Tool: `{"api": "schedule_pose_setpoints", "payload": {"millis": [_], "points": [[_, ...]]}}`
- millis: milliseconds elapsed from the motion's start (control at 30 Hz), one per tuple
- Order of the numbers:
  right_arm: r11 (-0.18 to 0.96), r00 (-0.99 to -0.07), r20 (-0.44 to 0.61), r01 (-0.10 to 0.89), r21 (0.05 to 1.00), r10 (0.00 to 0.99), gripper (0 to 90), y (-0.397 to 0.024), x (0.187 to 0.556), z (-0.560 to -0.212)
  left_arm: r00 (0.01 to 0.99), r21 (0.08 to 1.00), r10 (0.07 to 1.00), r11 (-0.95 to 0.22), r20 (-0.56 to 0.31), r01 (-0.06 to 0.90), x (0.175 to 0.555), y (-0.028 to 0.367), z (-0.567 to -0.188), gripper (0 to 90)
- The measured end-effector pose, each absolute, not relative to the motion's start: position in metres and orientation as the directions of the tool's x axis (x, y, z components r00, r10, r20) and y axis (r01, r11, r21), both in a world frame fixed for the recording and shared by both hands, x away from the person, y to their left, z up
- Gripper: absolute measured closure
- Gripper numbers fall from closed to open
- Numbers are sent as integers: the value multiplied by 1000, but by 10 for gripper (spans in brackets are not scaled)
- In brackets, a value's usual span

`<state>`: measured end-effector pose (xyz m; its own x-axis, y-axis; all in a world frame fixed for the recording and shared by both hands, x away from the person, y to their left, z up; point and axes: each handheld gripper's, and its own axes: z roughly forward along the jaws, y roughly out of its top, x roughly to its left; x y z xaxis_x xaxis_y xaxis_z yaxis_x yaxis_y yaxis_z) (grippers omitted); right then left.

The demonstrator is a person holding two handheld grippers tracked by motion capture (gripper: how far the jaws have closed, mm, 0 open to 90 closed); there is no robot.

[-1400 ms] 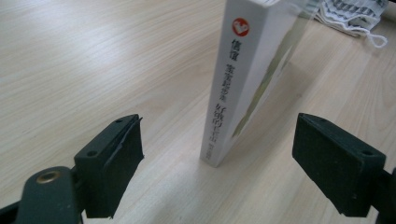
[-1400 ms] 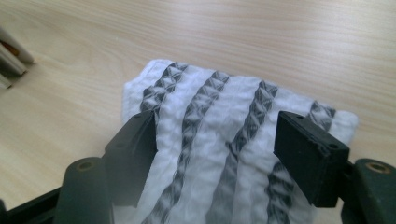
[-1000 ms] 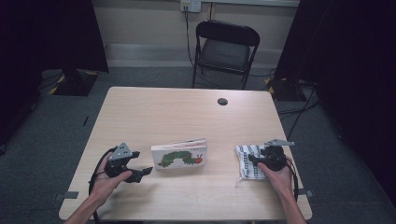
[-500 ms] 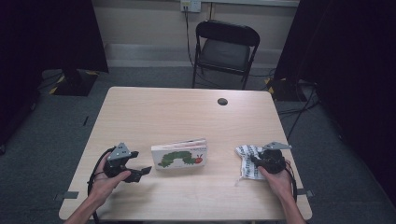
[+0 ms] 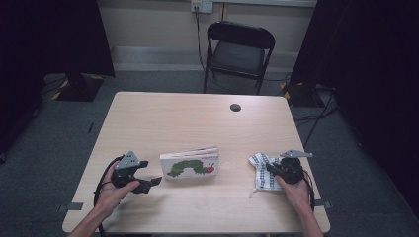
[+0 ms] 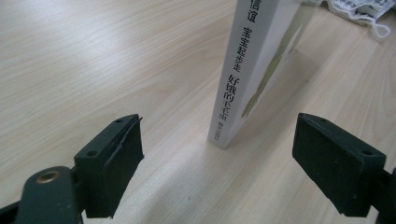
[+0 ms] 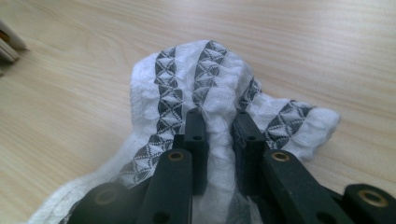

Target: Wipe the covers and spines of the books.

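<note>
Near the front right corner of the tabletop [image 5: 197, 118] our right gripper [image 7: 218, 126] has just been closing, and its black pads now pinch a raised fold of the white drawstring pouch [image 7: 210, 93], which shows bands of dark triangle pattern. In the high view the pouch [image 5: 260, 170] lies crumpled with its long axis running roughly from the far edge toward the near edge, a loose cord trailing off its near end; our right gripper [image 5: 276, 170] covers its right side.

Our left gripper [image 5: 148, 181] rests near the front left corner with its jaws spread wide and nothing between the pads. It points at the board book [image 5: 190, 163], which lies flat at the middle of the front half, long axis parallel to the front edge, its cover showing a green caterpillar. In the left gripper view the book's spine [image 6: 243, 70] carries Chinese characters, partly cut off at the top; we cannot read the smallest print.
</note>
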<state>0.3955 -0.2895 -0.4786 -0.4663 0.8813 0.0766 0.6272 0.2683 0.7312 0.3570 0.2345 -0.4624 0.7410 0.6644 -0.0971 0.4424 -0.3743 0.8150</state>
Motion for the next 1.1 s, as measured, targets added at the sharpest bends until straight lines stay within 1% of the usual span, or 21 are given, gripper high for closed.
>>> {"api": "schedule_pose_setpoints", "payload": {"millis": [267,500,733,767,800,933,1100], "points": [[267,-511,95,588,764,854,795,-281,379,-463,747,814,659,-384,-89,436,357,233,-462,159],[280,-558,101,557,782,824,795,-264,367,-452,740,813,667,-379,-92,442,357,234,-462,159],[304,-603,113,544,782,789,795,-246,358,-451,738,811,667,-377,-97,447,357,234,-462,159],[310,-608,114,547,778,786,796,-242,357,-452,739,810,668,-384,-89,444,357,235,-462,159],[322,-621,114,543,776,775,795,-238,356,-453,735,810,670,-372,-102,453,357,234,-463,159],[361,-662,105,528,769,742,795,-219,353,-455,740,810,668,-388,-82,440,357,234,-462,159],[382,-692,101,507,772,715,796,-200,348,-455,737,810,669,-379,-94,447,357,234,-462,159]]}}
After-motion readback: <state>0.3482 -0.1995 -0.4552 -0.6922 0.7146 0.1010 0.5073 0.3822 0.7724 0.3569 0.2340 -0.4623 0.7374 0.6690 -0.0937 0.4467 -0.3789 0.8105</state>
